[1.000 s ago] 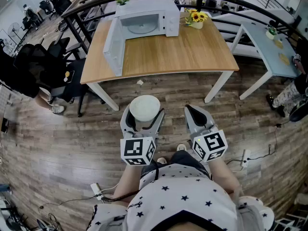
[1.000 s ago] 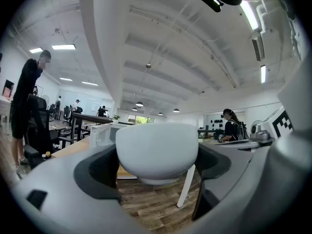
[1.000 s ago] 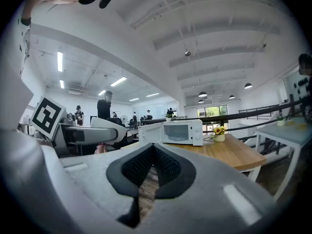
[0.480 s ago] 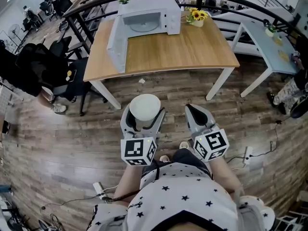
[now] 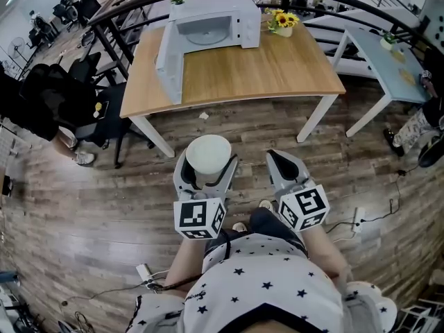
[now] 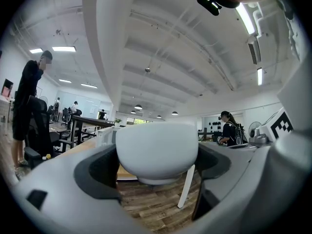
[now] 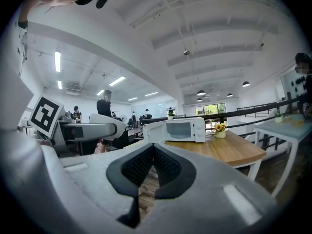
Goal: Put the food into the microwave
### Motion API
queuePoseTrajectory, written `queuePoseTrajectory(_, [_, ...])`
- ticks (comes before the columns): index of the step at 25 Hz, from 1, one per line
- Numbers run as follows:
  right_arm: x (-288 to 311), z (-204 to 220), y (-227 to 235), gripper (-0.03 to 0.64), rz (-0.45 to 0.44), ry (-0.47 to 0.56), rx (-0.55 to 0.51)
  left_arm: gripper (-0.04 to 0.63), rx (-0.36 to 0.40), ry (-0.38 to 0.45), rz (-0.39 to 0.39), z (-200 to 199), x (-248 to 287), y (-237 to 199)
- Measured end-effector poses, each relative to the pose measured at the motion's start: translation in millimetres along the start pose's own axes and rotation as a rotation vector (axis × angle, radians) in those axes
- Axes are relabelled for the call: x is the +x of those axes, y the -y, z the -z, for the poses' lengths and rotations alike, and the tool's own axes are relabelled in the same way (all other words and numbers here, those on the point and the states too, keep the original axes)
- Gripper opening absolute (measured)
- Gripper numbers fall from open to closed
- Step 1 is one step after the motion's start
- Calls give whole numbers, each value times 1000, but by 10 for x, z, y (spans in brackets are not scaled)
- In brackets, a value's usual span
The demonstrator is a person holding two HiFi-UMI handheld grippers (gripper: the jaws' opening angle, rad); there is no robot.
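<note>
1. Two grippers are held low in front of the person, over the wooden floor (image 5: 83, 207). The left gripper (image 5: 207, 168) is clamped on the sides of a white bowl (image 5: 209, 152), which sits upright between its jaws. The right gripper (image 5: 281, 159) is clenched on nothing, its pads touching.
2. Bowl contents: only a pale surface shows at the rim. What food it holds cannot be told.
3. The table (image 5: 277, 71) stands ahead, well apart from both grippers. The bowl is over the floor, not yet over the table.
4. The microwave (image 5: 215, 21) sits at the far side of the table. Its door (image 5: 166, 57) is swung wide open to the left and the turntable (image 5: 206, 39) is bare. A pot of sunflowers (image 5: 283, 28) stands just beside the oven's right side.
5. Risk, judged: the bowl's wall is smooth and rounded and is held by side pressure alone, so a jolt while walking could let it slip or tilt and spill.
6. Risk, judged: the open door juts toward the table's front left, and an approach from that side could knock the bowl against it.
7. Risk, judged: the cavity mouth is low, so a bowl carried too high could strike its upper edge.
8. Risk, judged: the right gripper gives no support under the bowl.
</note>
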State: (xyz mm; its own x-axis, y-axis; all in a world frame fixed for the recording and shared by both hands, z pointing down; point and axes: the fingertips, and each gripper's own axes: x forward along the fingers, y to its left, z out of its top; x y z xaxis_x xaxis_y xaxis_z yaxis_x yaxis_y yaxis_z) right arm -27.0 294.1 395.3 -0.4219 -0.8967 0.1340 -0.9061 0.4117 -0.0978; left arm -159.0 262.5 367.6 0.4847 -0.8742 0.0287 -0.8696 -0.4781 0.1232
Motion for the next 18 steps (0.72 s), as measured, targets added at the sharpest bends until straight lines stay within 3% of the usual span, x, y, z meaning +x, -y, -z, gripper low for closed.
queuePoseTrajectory(18, [461, -8, 296, 6, -19, 1, 19, 483, -6, -12, -17, 41, 512, -226])
